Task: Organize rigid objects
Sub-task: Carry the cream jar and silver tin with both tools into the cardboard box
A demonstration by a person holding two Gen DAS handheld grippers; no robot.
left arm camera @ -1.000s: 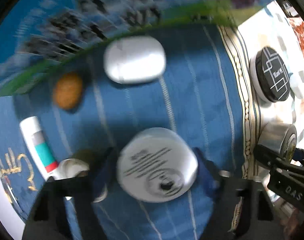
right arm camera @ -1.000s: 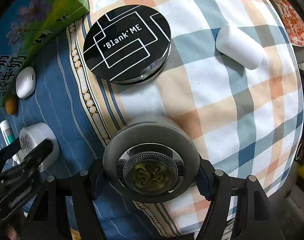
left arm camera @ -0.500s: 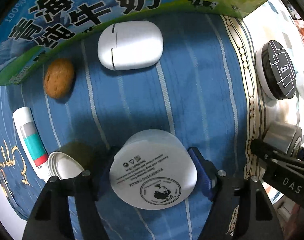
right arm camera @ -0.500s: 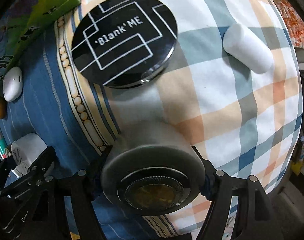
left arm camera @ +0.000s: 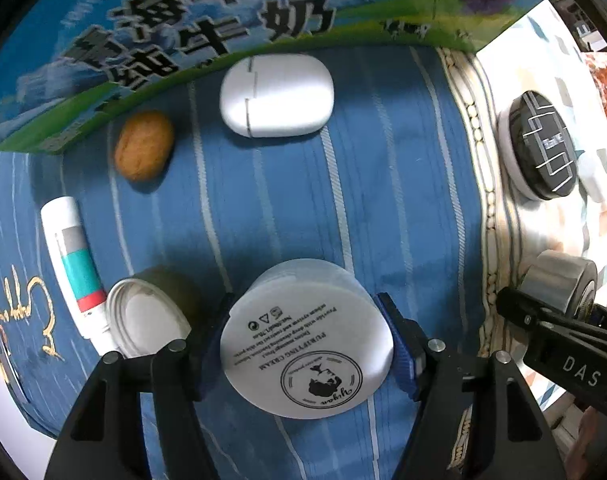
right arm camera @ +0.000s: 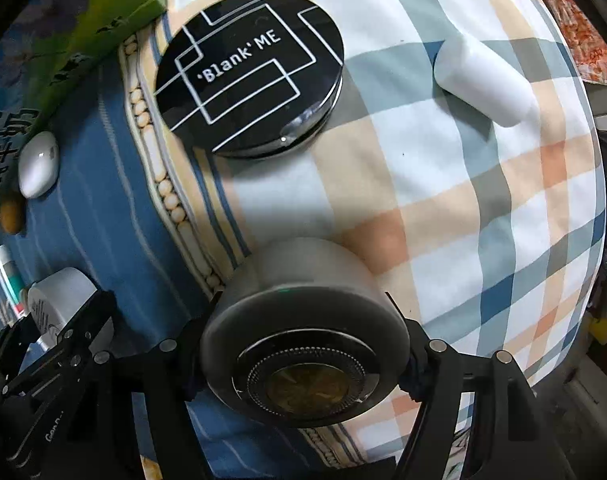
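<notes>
Fingers of the left gripper (left arm camera: 305,336) clamp a round white plastic cream jar (left arm camera: 307,344) over the blue striped cloth (left arm camera: 287,200); the right gripper (right arm camera: 303,356) clamps a closed round grey metal tin (right arm camera: 303,320) at the checked cloth's (right arm camera: 483,200) edge.

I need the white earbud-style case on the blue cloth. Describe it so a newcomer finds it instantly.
Start at the milk carton with big Chinese characters lying along the far edge of the blue striped cloth. Just in front of it lies the white earbud case, with a brown walnut to its left. It is the only smooth, white, pill-shaped shell with a lid seam.
</notes>
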